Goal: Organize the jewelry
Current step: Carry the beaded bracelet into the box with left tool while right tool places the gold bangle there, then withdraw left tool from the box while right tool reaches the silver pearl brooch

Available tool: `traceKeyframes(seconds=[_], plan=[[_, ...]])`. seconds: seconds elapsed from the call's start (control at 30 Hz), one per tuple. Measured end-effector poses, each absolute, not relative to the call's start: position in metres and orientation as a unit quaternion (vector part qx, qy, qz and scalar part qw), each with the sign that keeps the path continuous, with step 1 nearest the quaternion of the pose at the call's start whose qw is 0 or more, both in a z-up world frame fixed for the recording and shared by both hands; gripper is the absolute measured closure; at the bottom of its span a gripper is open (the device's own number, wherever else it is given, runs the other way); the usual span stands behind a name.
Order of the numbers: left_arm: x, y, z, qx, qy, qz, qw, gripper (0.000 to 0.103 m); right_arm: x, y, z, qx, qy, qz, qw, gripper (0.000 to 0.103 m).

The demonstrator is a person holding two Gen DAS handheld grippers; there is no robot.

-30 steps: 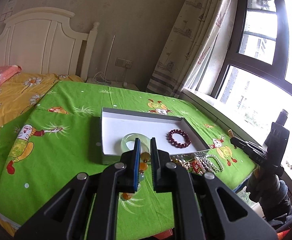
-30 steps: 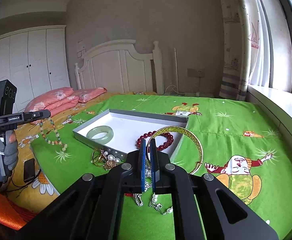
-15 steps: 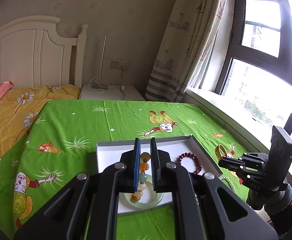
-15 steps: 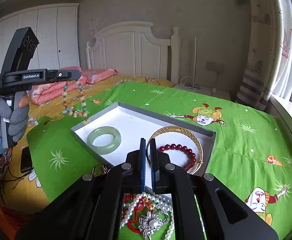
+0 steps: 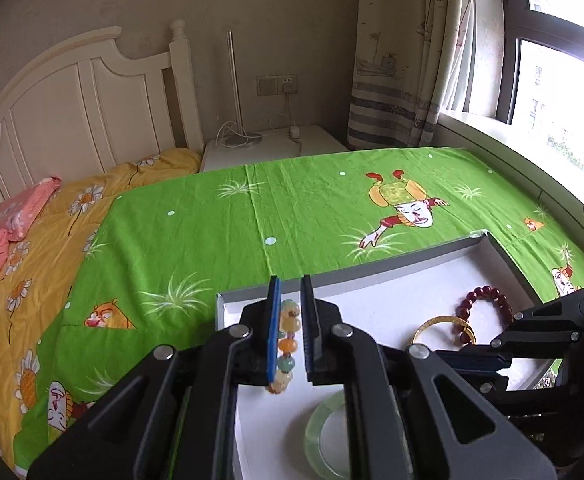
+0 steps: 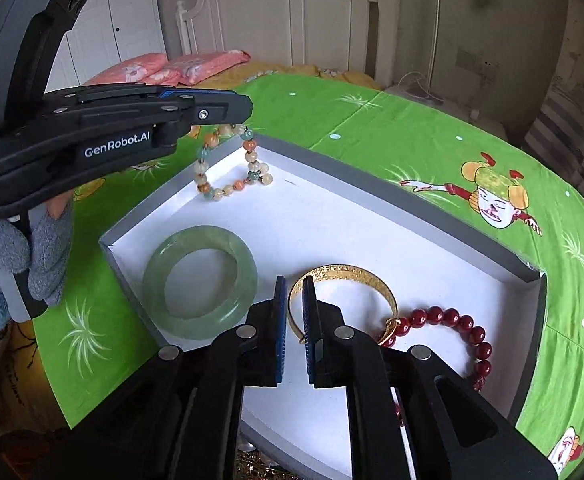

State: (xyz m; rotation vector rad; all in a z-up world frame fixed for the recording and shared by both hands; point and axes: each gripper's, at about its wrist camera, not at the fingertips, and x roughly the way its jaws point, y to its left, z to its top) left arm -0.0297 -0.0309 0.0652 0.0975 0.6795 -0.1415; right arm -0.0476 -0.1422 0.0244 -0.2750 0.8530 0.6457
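1. The left claw (image 5: pixel 290 312) is closed on a strand of mixed amber, orange and green beads (image 6: pixel 228 168), which is gripped at its top. In the right wrist view the strand hangs straight down from the claw tips, and its lower loop is draped on the white floor of the shallow grey-rimmed white cardboard box (image 6: pixel 411 204), in the far left corner.

2. The governing relation is vertical: the long axis of the strand runs downward from the left claw to the box floor directly beneath. It is judged that a release at this position would drop the remaining beads into the same corner.

3. The right claw (image 6: pixel 292 292) is set narrow around the near left part of the thin gold metal bangle (image 6: pixel 347 270), which lies flat on the box floor. Whether the pads press the bangle cannot be told.

4. The gold bangle touches the dark red bead bracelet (image 6: pixel 467 326) on its right. The pale green jade bangle (image 6: pixel 200 280) lies just left of the right claw, apart from both.

5. Compared with half a second earlier, the bead strand has been carried from above the bed outside the box to over the corner, and its lower end has been brought onto the floor. The gold bangle, previously raised over the red bracelet, has been lowered flat onto the box floor beside it.
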Motion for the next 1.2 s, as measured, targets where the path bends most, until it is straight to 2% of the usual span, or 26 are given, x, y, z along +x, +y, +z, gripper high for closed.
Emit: traceKeyframes(seconds=[0.03, 0.07, 0.1, 0.33, 0.4, 0.5, 0.63, 0.87, 0.93, 1.2], plan=[[-0.03, -0.031, 0.06, 0.044, 0.339, -0.07, 0.937, 0.085, -0.049, -0.143, 0.024, -0.129, 0.404, 0.306, 0.853, 0.075], [-0.032, -0.03, 0.056, 0.039, 0.341, -0.071, 0.937, 0.072, -0.052, -0.146, 0.025, -0.122, 0.399, 0.309, 0.855, 0.064], [-0.034, -0.03, 0.055, 0.036, 0.338, -0.07, 0.938, 0.06, -0.055, -0.15, 0.027, -0.114, 0.393, 0.313, 0.857, 0.059], [-0.062, -0.015, 0.064, 0.014, 0.307, -0.051, 0.95, 0.032, -0.074, -0.197, 0.054, -0.076, 0.343, 0.303, 0.886, 0.058], [-0.08, -0.013, 0.069, 0.015, 0.291, -0.042, 0.956, 0.018, -0.082, -0.216, 0.062, -0.057, 0.327, 0.294, 0.896, 0.055], [-0.114, -0.015, 0.072, 0.011, 0.259, -0.032, 0.965, 0.005, -0.097, -0.248, 0.069, -0.025, 0.306, 0.278, 0.91, 0.043], [-0.148, -0.029, 0.061, 0.025, 0.245, -0.026, 0.969, 0.003, -0.117, -0.28, 0.061, 0.0, 0.297, 0.257, 0.92, 0.041], [-0.164, -0.045, 0.025, 0.029, 0.278, -0.029, 0.96, 0.002, -0.143, -0.319, 0.031, 0.017, 0.315, 0.214, 0.925, 0.028], [-0.157, -0.045, 0.019, 0.028, 0.302, -0.034, 0.952, 0.003, -0.146, -0.328, 0.021, 0.016, 0.322, 0.197, 0.926, 0.027], [-0.155, -0.041, 0.013, 0.006, 0.307, -0.042, 0.951, 0.003, -0.141, -0.361, -0.001, 0.103, 0.335, 0.212, 0.912, 0.027]])
